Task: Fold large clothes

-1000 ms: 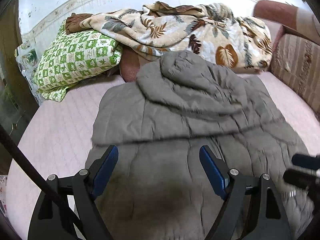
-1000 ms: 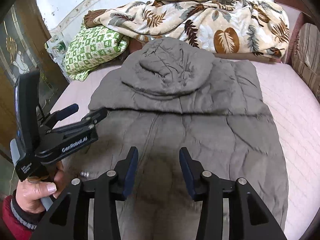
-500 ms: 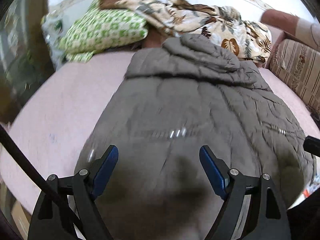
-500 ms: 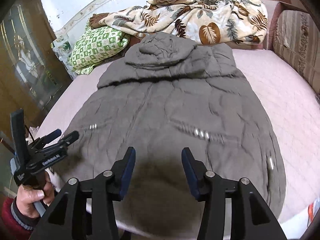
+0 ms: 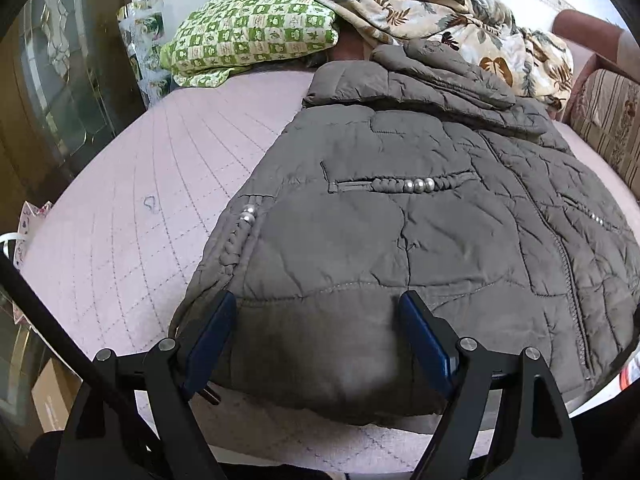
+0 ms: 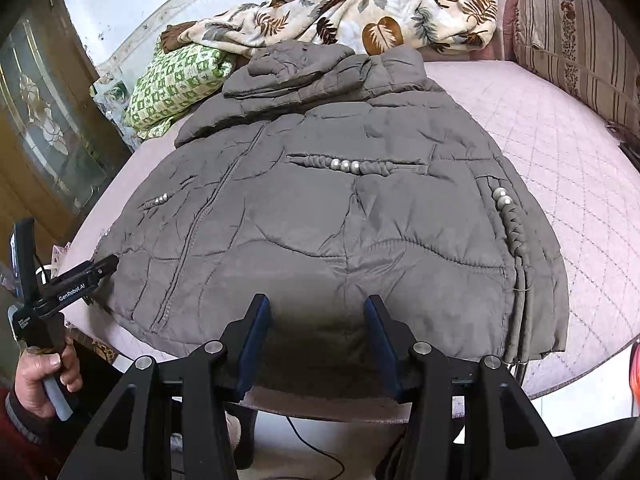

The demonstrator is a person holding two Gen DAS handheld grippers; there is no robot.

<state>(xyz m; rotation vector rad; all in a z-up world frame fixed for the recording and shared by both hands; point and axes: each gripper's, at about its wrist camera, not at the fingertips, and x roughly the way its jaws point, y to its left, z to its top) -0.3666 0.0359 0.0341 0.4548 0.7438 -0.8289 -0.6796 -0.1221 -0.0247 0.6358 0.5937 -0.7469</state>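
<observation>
where the pink quilted bed cover [image 6: 560,152] reaches its near edge, a grey padded coat [image 6: 340,220] is seen laid flat, front up, hood toward the far end and hem toward the cameras.

far left, right wrist view: a glass-panelled wooden cabinet [image 6: 44,128] is noted beside the bed. below it the left gripper [image 6: 106,266] is seen side-on, held in a bare hand [image 6: 38,376] with a red sleeve; its tip lies just beside the coat's left hem corner. from this side it cannot be told how its jaws stand, but in the left wrist view the left gripper [image 5: 316,332] is shown with blue pads spread wide, released, the coat's hem lying between and below them, nothing pinched.

left of centre: a green-and-white checked pillow [image 6: 176,80] is noted at the head of the bed, its edge just beside the coat's shoulder.

centre: the zip line [image 6: 208,216] is seen running down the coat front, with a bead-trimmed pocket [image 6: 352,166] to its right. a leaf-print blanket [image 6: 360,12] is heaped behind the hood [image 6: 296,62], against the wall.

lower centre: the right gripper [image 6: 318,336] is held over the hem, fingers parted, grasping nothing; a shadow is cast on the fabric between them.

right: a second braided, beaded trim [image 6: 508,216] is noted along the coat's right side. a striped cushion [image 6: 576,40] is seen at the far right edge of the bed.
</observation>
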